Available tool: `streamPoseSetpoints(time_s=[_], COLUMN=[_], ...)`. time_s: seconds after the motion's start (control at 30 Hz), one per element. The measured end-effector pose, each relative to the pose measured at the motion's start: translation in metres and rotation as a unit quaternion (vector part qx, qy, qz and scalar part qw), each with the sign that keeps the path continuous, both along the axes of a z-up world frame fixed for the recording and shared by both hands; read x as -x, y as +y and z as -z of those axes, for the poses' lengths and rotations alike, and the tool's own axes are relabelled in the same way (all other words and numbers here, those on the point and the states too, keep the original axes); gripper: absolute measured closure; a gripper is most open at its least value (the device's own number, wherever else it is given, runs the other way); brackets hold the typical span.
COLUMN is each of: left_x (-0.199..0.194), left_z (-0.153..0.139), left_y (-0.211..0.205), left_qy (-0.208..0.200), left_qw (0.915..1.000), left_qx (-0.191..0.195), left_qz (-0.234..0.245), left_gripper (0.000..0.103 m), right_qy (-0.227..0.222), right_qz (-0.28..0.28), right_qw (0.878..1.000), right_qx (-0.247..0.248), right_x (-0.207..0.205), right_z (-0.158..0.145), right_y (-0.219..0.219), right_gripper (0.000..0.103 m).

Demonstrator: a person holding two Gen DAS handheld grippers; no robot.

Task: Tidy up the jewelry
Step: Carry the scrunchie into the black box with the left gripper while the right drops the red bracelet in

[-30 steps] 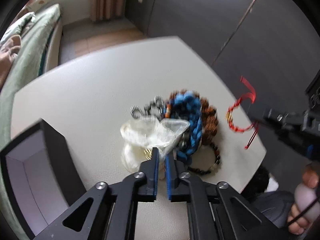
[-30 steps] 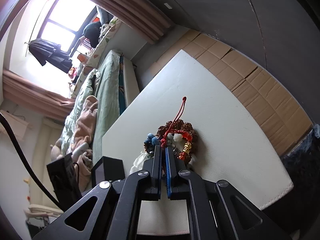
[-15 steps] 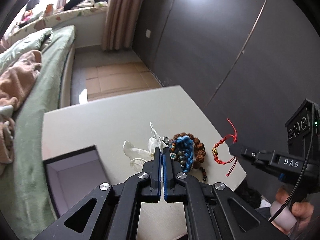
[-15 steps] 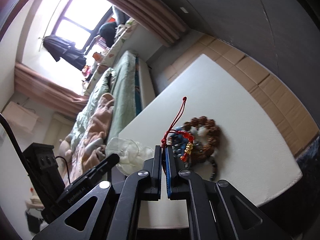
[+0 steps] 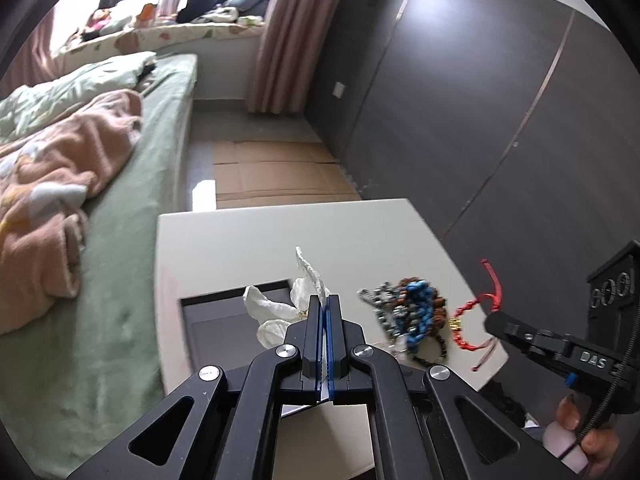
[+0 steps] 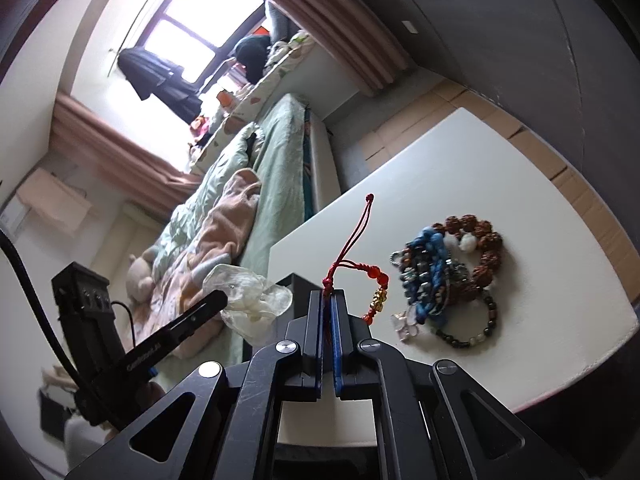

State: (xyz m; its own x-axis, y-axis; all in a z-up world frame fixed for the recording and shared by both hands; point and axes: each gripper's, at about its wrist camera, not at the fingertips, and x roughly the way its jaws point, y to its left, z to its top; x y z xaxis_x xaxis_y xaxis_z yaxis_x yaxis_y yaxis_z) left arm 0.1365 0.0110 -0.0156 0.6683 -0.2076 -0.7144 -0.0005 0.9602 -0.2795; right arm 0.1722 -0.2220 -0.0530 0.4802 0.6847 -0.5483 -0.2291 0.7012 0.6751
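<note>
White table (image 6: pixel 500 168); red cord bracelet (image 6: pixel 374 280) in clamped right tool (image 6: pixel 328 298), tail upward.

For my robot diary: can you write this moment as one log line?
left tongs: shut on clear bag | right tongs: shut on red bracelet | bead pile: on table

Bracelet pile (image 5: pixel 408 312) on table (image 5: pixel 248 240), right of open box (image 5: pixel 224 320); plastic bag (image 5: pixel 276 312) over box; bed (image 5: pixel 120 240) left of table.
</note>
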Motion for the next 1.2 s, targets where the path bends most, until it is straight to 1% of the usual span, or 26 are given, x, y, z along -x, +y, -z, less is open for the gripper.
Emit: streamPoseSetpoints(time_s=[0.13, 0.33, 0.4, 0.47, 0.5, 0.57, 0.6, 0.63, 0.67, 0.7, 0.73, 0.77, 0.83, 0.93, 1.03, 1.2], left_x=[0.004, 0.005, 0.004, 0.000, -0.002, -0.008, -0.011, -0.011, -0.010, -0.008, -0.006, -0.003, 0.001, 0.005, 0.007, 0.016], left_z=[0.004, 0.013, 0.018, 0.024, 0.028, 0.034, 0.036, 0.037, 0.037, 0.035, 0.031, 0.026, 0.017, 0.012, 0.009, 0.001], left_y=[0.015, 0.029, 0.034, 0.041, 0.044, 0.048, 0.048, 0.049, 0.051, 0.052, 0.053, 0.054, 0.057, 0.065, 0.074, 0.091], left_qy=[0.007, 0.023, 0.036, 0.052, 0.064, 0.095, 0.104, 0.107, 0.105, 0.100, 0.088, 0.076, 0.060, 0.057, 0.057, 0.044], left_qw=[0.9998, 0.9988, 0.9979, 0.9965, 0.9951, 0.9916, 0.9911, 0.9911, 0.9910, 0.9912, 0.9921, 0.9930, 0.9938, 0.9929, 0.9918, 0.9899], left_qx=[0.006, -0.004, -0.009, -0.003, 0.001, -0.003, 0.000, 0.008, 0.015, 0.020, 0.026, 0.029, 0.033, 0.040, 0.044, 0.049], left_qz=[-0.019, -0.043, -0.053, -0.066, -0.076, -0.088, -0.082, -0.079, -0.082, -0.084, -0.085, -0.085, -0.087, -0.096, -0.105, -0.126], left_gripper=[0.102, 0.102, 0.102, 0.102, 0.102, 0.100, 0.094, 0.081, 0.071, 0.048, 0.034, 0.032, 0.032, 0.032, 0.032, 0.032], right_qy=[-0.005, -0.005, -0.005, -0.006, -0.005, -0.004, -0.003, -0.003, -0.002, -0.002, -0.002, -0.003, -0.003, -0.002, -0.006, -0.007], right_qz=[-0.005, -0.011, -0.011, -0.010, -0.010, -0.010, -0.011, -0.012, -0.015, -0.018, -0.020, -0.023, -0.027, -0.045, -0.072, -0.118], right_qw=[1.000, 1.000, 1.000, 1.000, 1.000, 1.000, 1.000, 1.000, 1.000, 1.000, 1.000, 0.999, 0.999, 0.999, 0.997, 0.991], right_qx=[0.005, 0.014, 0.017, 0.017, 0.017, 0.016, 0.016, 0.018, 0.018, 0.019, 0.020, 0.022, 0.023, 0.021, 0.032, 0.054], right_x=[0.006, 0.011, 0.010, 0.010, 0.010, 0.009, 0.009, 0.008, 0.008, 0.007, 0.006, 0.006, 0.004, -0.002, -0.006, -0.010], right_z=[-0.003, -0.002, -0.001, -0.002, -0.002, -0.002, -0.002, -0.002, -0.001, -0.001, -0.001, -0.001, -0.001, -0.002, -0.003, -0.003], right_y=[0.009, 0.020, 0.024, 0.025, 0.025, 0.027, 0.028, 0.028, 0.031, 0.034, 0.036, 0.040, 0.044, 0.057, 0.076, 0.113], right_gripper=[0.098, 0.098, 0.098, 0.098, 0.098, 0.098, 0.098, 0.098, 0.098, 0.098, 0.098, 0.098, 0.098, 0.098, 0.098, 0.098])
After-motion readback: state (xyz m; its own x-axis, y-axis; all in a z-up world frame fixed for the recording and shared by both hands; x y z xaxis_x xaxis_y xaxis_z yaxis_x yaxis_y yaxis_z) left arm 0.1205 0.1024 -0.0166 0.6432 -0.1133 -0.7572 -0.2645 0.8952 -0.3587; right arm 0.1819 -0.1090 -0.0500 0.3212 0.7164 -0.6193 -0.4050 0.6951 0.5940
